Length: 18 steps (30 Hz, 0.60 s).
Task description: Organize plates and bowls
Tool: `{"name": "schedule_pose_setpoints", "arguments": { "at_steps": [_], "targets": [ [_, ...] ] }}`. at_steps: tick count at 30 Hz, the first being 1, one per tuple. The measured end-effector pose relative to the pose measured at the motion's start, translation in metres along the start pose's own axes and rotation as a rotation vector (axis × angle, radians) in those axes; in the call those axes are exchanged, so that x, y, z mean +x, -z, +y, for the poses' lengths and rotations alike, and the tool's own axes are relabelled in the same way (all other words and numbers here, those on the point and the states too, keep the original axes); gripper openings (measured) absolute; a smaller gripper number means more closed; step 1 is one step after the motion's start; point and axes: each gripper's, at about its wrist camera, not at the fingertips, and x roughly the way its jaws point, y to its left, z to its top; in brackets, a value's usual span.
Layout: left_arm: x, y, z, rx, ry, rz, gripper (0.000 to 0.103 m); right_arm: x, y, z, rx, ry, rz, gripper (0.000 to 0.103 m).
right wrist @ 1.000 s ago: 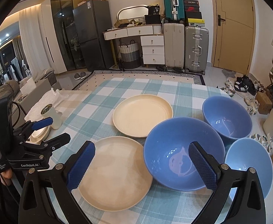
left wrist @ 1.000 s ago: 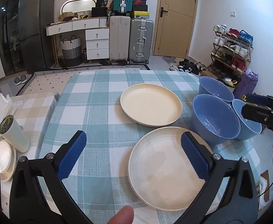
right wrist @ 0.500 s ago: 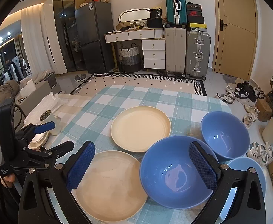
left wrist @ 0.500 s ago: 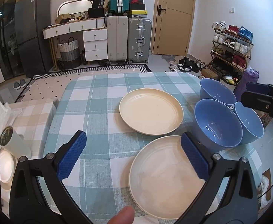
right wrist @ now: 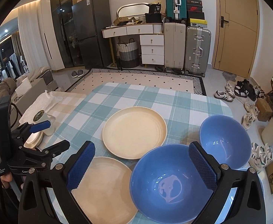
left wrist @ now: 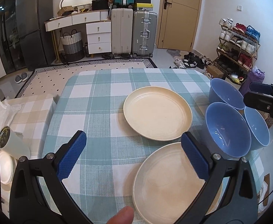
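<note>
- table: two plates and three bowls all separate, nothing stacked, task looks unstarted
- left gripper jaws released, empty, over near plate
- right gripper jaws released, empty, over nearest bowl

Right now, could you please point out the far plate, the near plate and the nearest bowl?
far plate (left wrist: 156,112), left wrist view, centre of its flat base
near plate (left wrist: 166,184), left wrist view, bare middle
nearest bowl (right wrist: 170,184), right wrist view, inside bottom
</note>
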Motion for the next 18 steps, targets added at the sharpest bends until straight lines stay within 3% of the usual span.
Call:
{"name": "schedule_pose_setpoints", "arguments": {
  "at_steps": [18],
  "targets": [
    [0.05, -0.03, 0.016, -0.042, 0.008, 0.05, 0.101, 0.052, -0.043, -0.03, 0.026, 0.023, 0.07, 0.102]
  ]
}}
